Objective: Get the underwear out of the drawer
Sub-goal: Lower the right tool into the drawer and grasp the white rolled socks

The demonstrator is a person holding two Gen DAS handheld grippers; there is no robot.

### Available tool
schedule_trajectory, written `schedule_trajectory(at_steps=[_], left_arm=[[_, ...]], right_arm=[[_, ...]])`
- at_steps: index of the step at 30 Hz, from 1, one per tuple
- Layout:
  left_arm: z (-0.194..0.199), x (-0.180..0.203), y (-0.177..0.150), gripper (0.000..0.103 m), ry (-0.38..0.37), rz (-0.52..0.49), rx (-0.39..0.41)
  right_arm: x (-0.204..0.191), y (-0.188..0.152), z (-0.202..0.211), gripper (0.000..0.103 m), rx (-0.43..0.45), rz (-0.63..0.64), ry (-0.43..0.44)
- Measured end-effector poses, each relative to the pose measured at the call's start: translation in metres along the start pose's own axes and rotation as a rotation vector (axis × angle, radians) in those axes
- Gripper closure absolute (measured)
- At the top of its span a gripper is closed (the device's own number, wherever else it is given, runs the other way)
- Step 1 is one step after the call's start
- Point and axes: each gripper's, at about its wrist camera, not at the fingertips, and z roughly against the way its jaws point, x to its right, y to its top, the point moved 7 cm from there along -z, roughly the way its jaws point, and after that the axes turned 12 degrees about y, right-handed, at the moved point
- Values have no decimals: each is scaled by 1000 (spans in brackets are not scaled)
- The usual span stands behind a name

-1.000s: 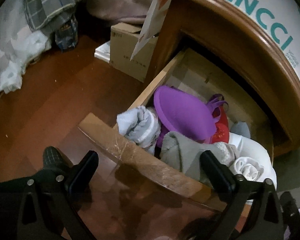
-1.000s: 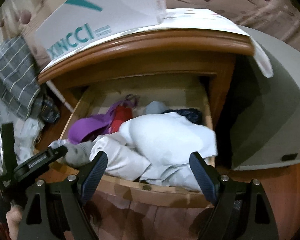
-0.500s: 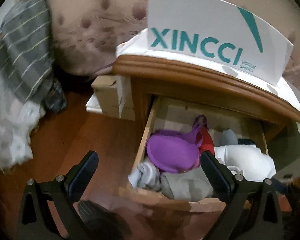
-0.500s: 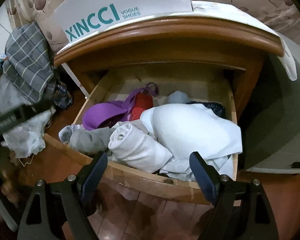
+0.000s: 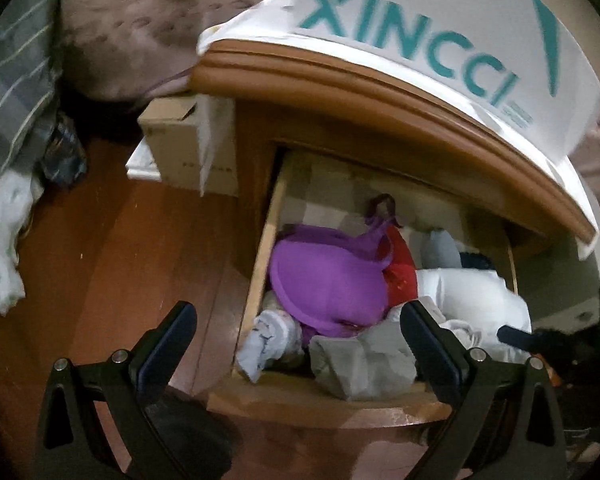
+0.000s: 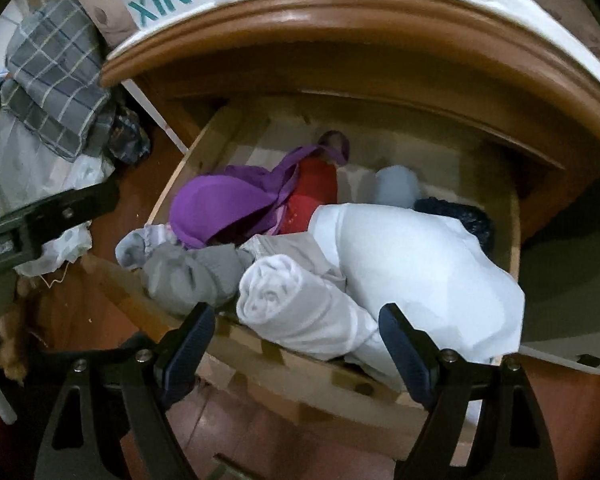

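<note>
Underwear point(image 6: 296, 304) rolled white in open drawer point(image 6: 300, 376), just ahead between right hand-held gripper point(image 6: 296, 344) fingers, spread apart, empty

Left gripper point(image 5: 298, 334) gapes wide, holding nothing, above the drawer's front left corner. Right gripper point(image 6: 296, 334) is likewise spread and empty over the front edge.

The white box point(image 5: 440, 36) on the nightstand is cut off at twelve o'clock in both views, its teal lettering smeared by blur in the left view. A dark garment point(image 6: 460, 214) lies half buried behind the white folded cloth point(image 6: 412, 264); what it is cannot be told. The red item point(image 6: 312, 196) sits mostly under the purple bra point(image 6: 216, 208)
</note>
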Motion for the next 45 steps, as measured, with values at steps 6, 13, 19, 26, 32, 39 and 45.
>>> schedule_trajectory(at_steps=[6,13,19,26,32,39,45], left_arm=[[4,-15,4,2,-6,60,1],[-1,-16,2,2,-54,92,-48],[-5,-7,-2,2,-58,58,-70],[-9,-1,-5,2,-47,28,-84],[-14,3,-7,2,-54,20,-102],[-18,15,-12,2,-45,-28,-116],[-30,35,-22,2,-59,-75,-180]], right_arm=[[-2,3,-27,17,-105,-62,-2],[9,6,-54,17,-161,-149,-40],[17,7,-68,17,-201,-137,-60],[24,-1,-64,30,-204,-121,-74],[31,-3,-54,52,-167,-142,-19],[30,-3,-26,58,-56,-145,27],[34,-2,14,58,85,-173,60]])
